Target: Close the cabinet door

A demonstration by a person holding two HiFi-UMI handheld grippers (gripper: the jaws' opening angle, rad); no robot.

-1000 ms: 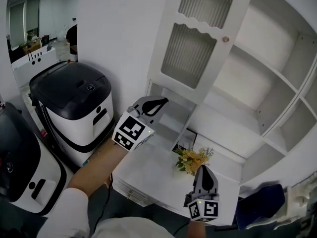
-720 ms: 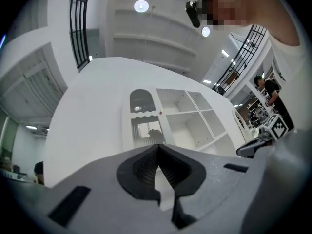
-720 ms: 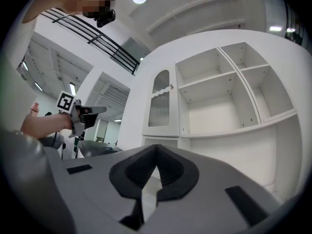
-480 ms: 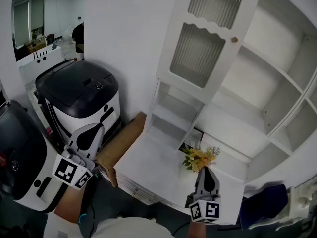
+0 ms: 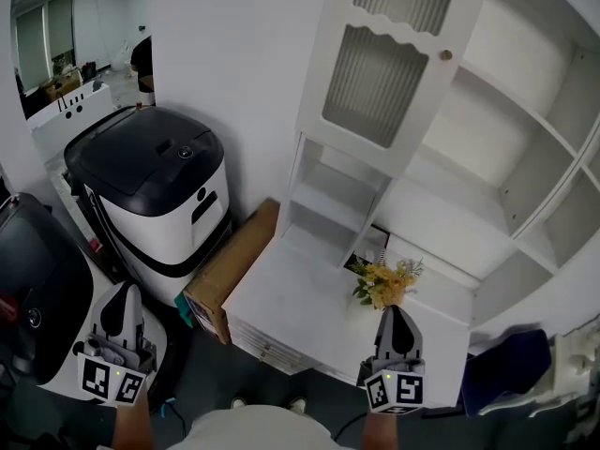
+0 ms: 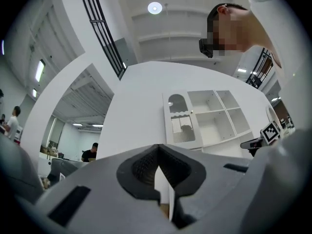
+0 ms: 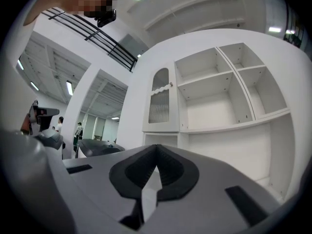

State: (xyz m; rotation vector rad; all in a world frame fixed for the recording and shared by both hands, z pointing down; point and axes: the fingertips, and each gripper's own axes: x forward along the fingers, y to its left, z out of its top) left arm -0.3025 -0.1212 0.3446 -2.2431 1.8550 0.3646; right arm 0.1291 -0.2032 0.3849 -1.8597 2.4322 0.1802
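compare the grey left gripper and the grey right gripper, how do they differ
The left gripper hangs beside the black-lidded white machine; the right gripper sits at the edge of the white counter. The right gripper's tip nears the yellow flowers; the left gripper is far from them. Both are shut, empty.

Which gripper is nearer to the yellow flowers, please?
Right. The right gripper sits just below the flowers; the left gripper is far to their left, beside the black-lidded machine.
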